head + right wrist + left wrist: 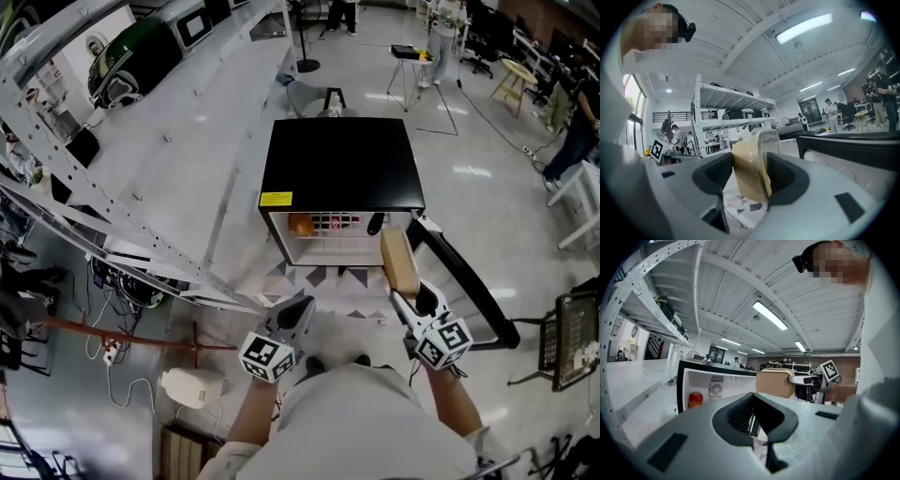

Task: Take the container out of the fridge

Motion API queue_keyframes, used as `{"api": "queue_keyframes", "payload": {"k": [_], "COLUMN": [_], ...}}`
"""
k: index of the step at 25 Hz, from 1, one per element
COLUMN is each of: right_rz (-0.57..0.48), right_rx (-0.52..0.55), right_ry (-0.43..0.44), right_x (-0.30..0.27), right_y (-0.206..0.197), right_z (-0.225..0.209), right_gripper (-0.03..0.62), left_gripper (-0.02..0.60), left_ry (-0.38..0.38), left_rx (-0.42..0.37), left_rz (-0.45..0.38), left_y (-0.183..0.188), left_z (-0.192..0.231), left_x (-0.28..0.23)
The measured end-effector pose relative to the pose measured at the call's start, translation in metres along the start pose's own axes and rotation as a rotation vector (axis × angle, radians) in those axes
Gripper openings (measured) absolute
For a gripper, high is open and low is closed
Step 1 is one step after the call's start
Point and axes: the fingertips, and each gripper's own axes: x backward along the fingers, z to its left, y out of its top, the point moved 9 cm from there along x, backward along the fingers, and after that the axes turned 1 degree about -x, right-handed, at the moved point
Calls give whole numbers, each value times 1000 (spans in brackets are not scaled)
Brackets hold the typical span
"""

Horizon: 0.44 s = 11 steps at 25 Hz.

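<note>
In front of the open fridge [340, 169], the left gripper [292, 317] hovers with jaws closed and empty, while the right gripper [405, 292] clamps the tan container [398, 258], outside the fridge beside its door [464, 277].

Container [398, 262]: tan body, clear lid, turned on edge, clamped between the jaws of the right hand-held gripper [404, 296], fully outside the fridge. Fridge [340, 164]: small, black shell, white interior, set just ahead of that hand-held gripper. Its door [466, 281] is swung open, just right of the hand-held gripper.
</note>
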Motion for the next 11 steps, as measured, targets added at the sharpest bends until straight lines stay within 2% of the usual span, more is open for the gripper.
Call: {"api": "queue_keyframes", "payload": {"k": [11], "right_rz": [17], "right_rx": [-1], "right_ry": [13], "right_x": [-4], "right_y": [-9], "right_z": [-5], "right_gripper": [239], "left_gripper": [5], "left_ry": [10], "left_rx": [8], "left_rz": [2], "left_y": [-2], "left_z": [4], "left_x": [-5]}}
